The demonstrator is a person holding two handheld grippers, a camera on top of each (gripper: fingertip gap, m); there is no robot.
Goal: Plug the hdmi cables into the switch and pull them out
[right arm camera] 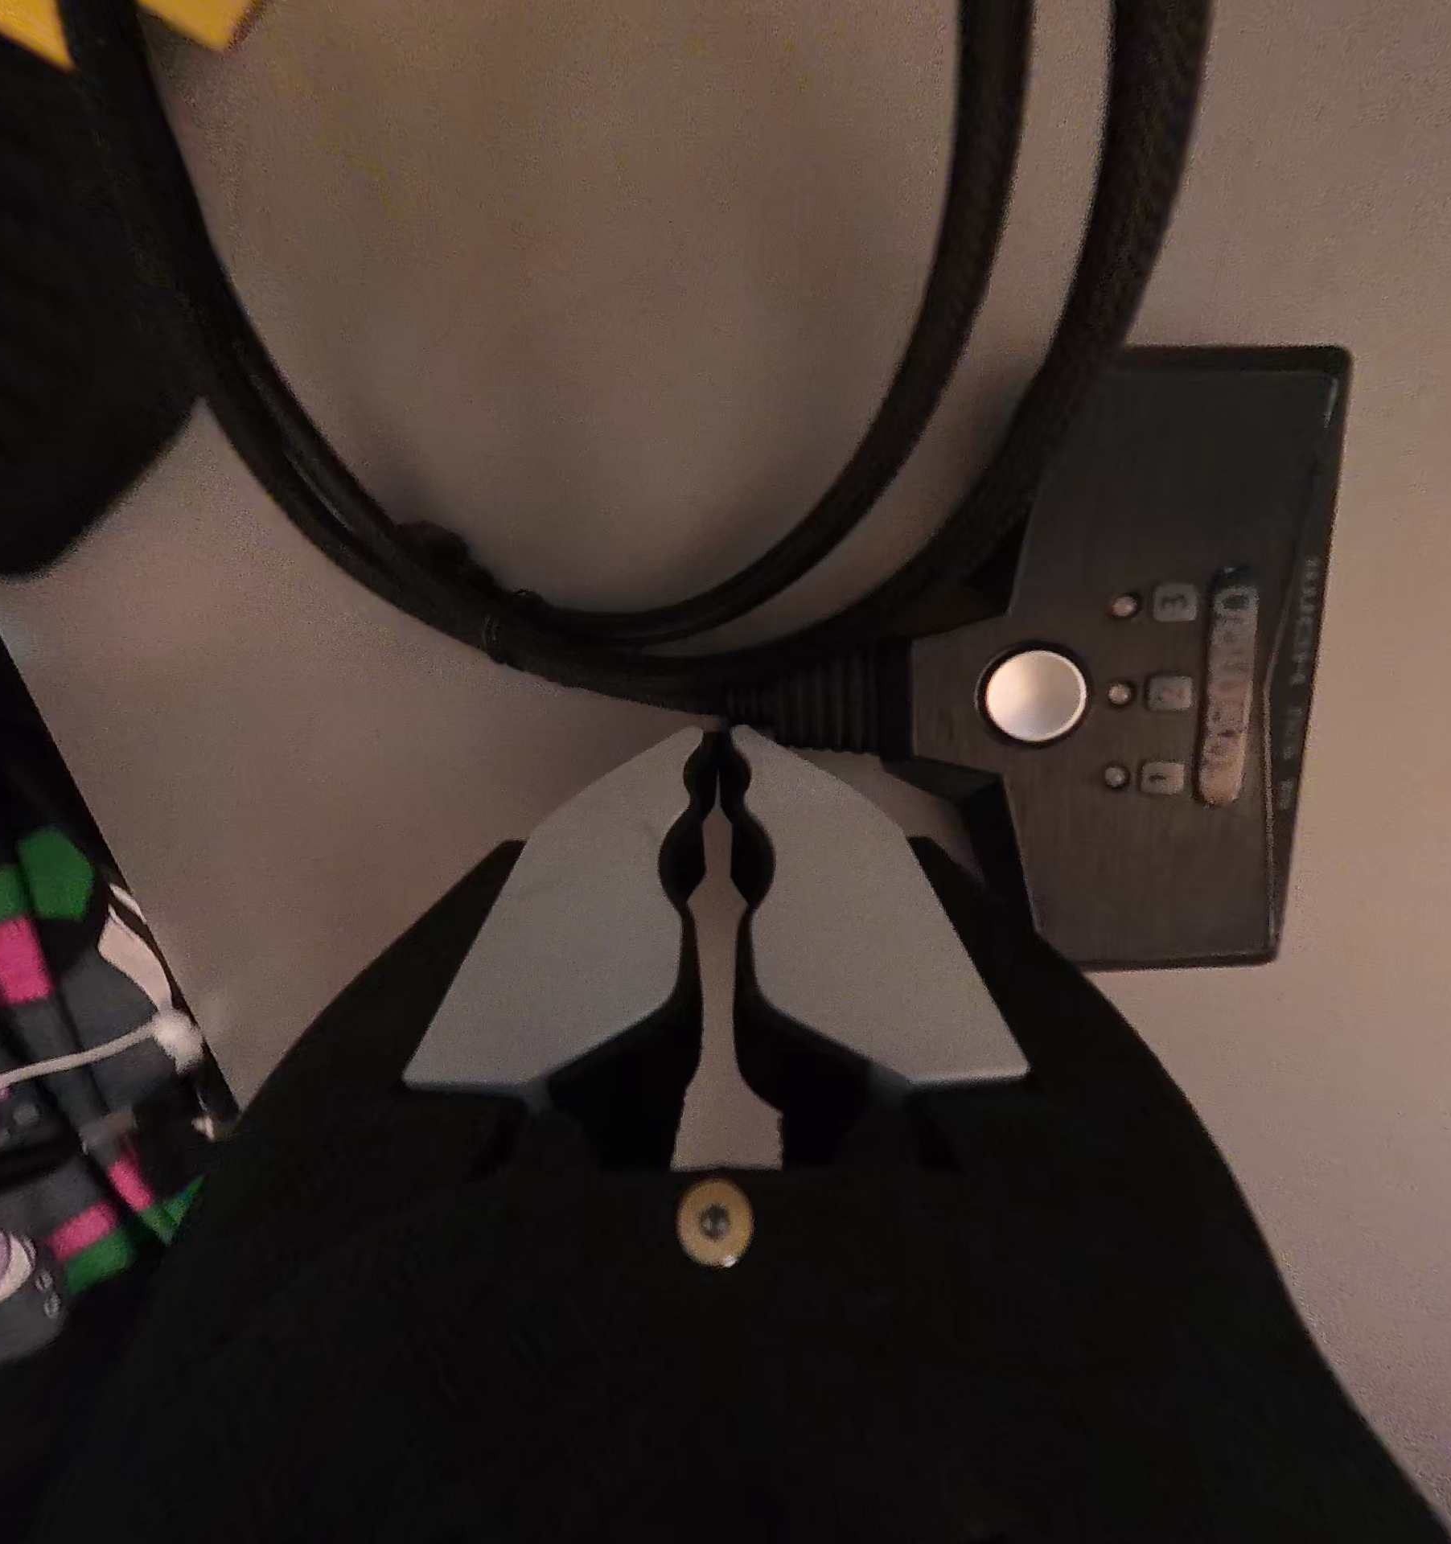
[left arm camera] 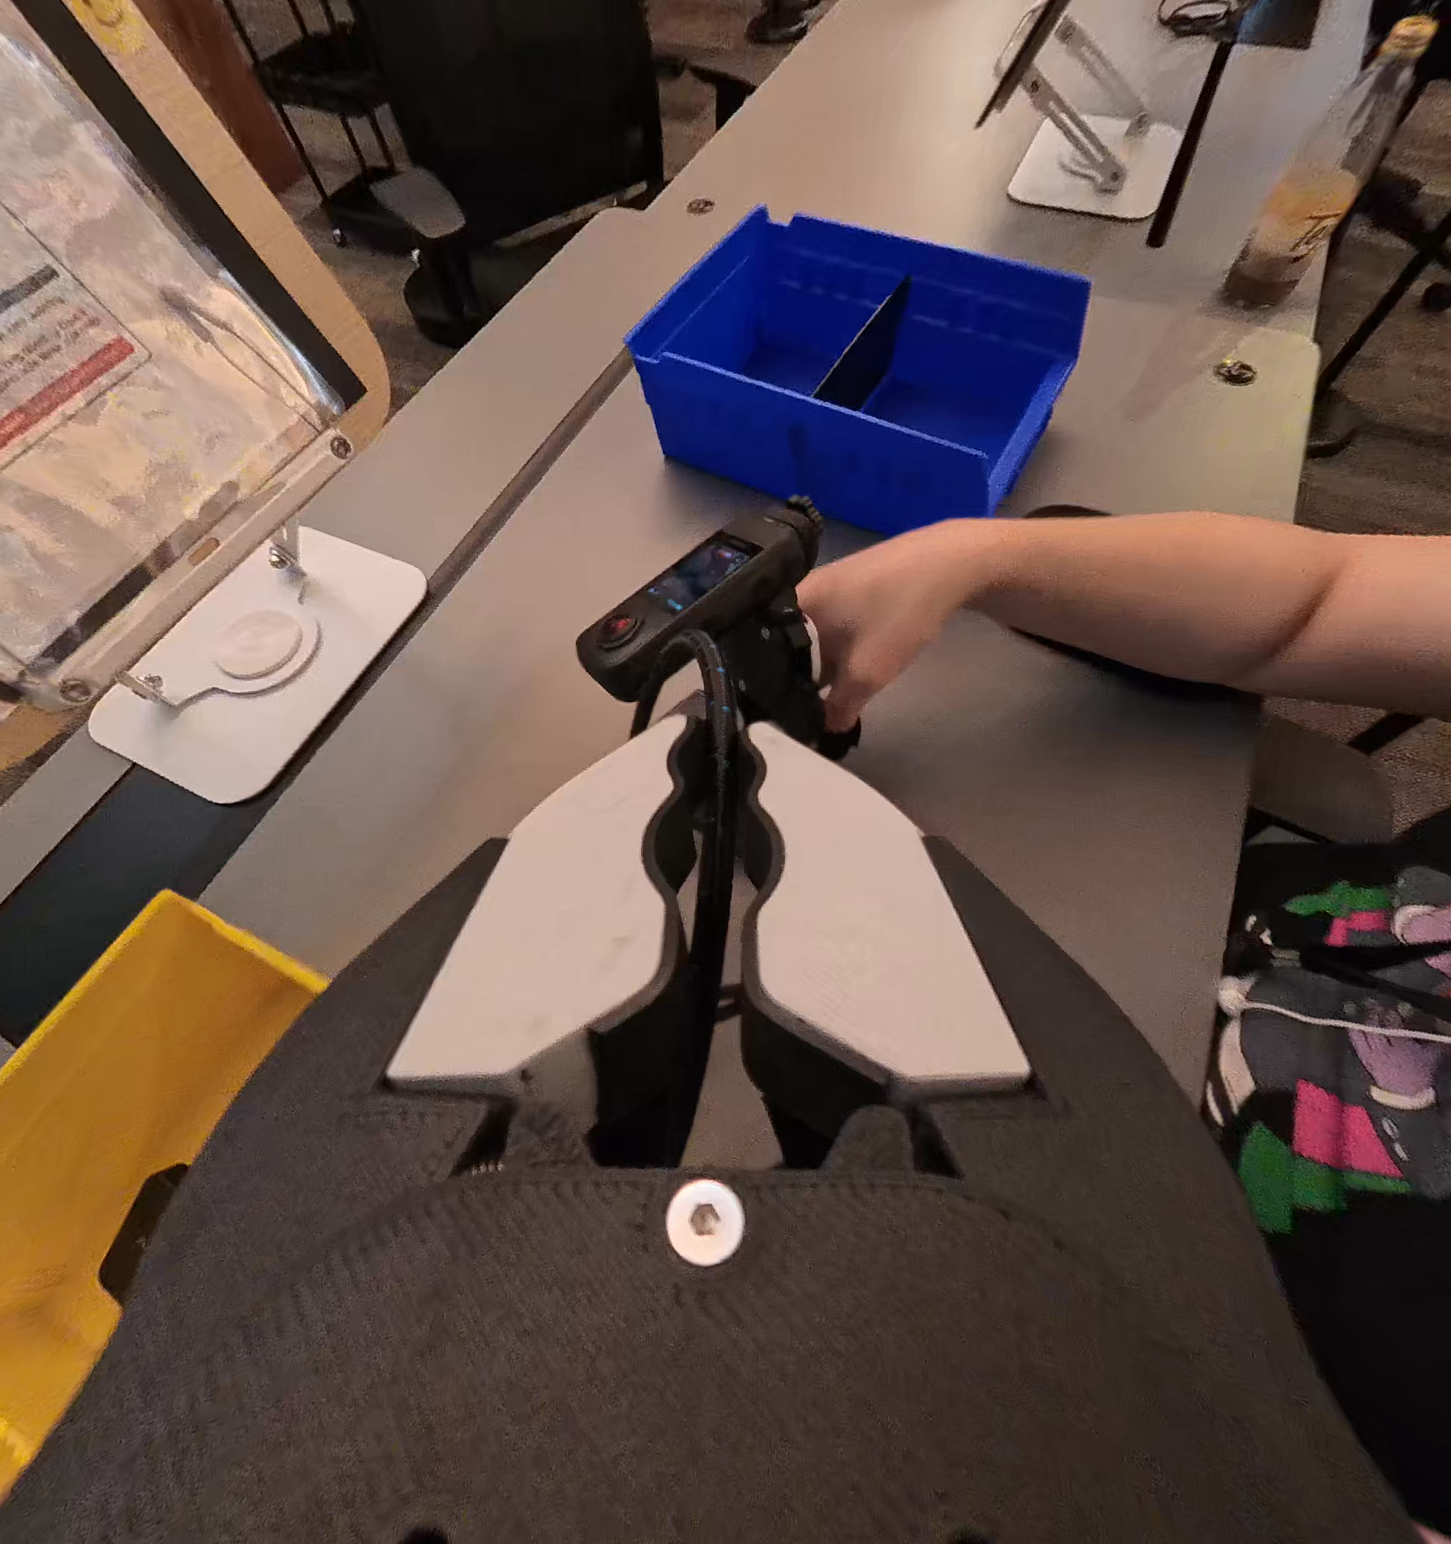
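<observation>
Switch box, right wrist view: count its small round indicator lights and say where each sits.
3. They form a column on the black brushed-metal switch box, just right of its round silver button: upper light, middle light level with the button, lower light. None appears hidden.

1 switch (right arm camera: 1165,668), maybe 2 cables (right arm camera: 789,622)

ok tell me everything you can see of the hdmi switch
The hdmi switch is a flat dark box with a brushed, metal-looking top, lying on the pale table. It carries a round silver button, three small indicator lights beside numbered marks, and a worn label strip. A ribbed black cable plug sits in its side. The right gripper is shut beside that plug.
</observation>
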